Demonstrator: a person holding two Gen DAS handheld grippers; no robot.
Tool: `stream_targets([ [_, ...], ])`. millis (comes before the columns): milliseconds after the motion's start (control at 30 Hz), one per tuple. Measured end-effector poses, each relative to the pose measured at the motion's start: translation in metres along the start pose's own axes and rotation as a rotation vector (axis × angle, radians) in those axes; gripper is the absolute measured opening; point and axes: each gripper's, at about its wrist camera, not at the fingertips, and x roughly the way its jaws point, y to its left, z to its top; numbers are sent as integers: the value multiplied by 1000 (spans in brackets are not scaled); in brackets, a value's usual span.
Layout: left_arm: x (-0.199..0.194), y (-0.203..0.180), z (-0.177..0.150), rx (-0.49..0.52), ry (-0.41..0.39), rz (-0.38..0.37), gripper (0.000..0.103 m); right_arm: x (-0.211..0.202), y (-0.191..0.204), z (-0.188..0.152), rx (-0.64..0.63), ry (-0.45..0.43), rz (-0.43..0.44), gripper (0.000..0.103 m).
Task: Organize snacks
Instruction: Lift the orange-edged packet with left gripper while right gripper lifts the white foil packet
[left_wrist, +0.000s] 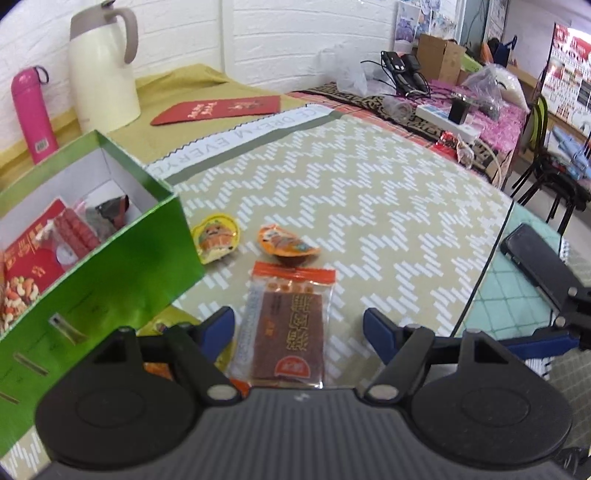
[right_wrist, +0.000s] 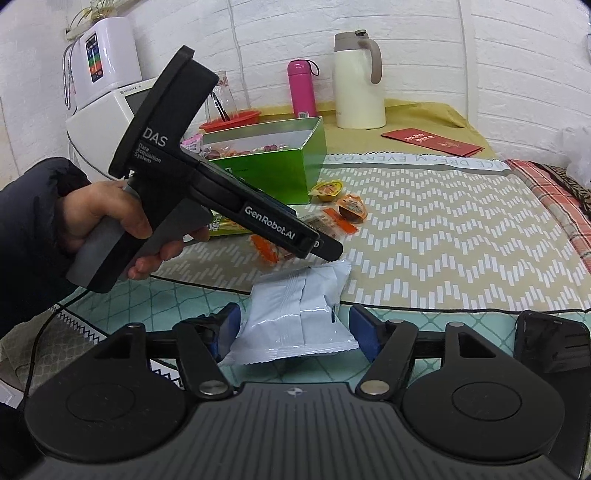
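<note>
While the left claw (left_wrist: 299, 332) hung wide over the brown snack packet (left_wrist: 286, 325) at lower centre, untouched, pickup looked under way. Right claw (right_wrist: 291, 328) bracketed the white pouch (right_wrist: 295, 314); grip unclear. Next: close, carry to green box (left_wrist: 122, 258), left.

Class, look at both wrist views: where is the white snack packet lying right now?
The white snack packet lies in the right wrist view, between the open right gripper, on the teal mat just in front of the zigzag cloth's edge.
</note>
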Motion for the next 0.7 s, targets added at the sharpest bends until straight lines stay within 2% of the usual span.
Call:
stream_targets([
  [133,-4,-1,-3,5,2,-8,70,5,1,1,-13,14,13,103],
  [200,-7,-1,-4,3,6,-22,62,6,3,3,-23,19,16,103],
  [300,-8,-2,-5,12,7,-26,61,7,6,5,-41,25,22,103],
  [333,-8,-2,-6,13,5,-23,62,8,7,6,-47,30,19,103],
  [400,-4,-4,-5,12,4,-1,84,13,9,6,-59,48,14,103],
  [500,2,-4,-4,-14,-9,13,85,19,11,3,-70,72,-6,103],
  [533,1,-4,-4,-19,-15,15,81,19,10,1,-60,62,-8,103],
  [567,-1,-5,-3,-20,-22,13,67,18,10,0,-62,59,-17,103],
  [600,-4,-5,-3,-15,-27,13,48,16,11,-1,-69,61,-21,102],
  [700,-11,-3,-9,-21,-41,4,42,13,12,-2,-71,67,-25,100],
])
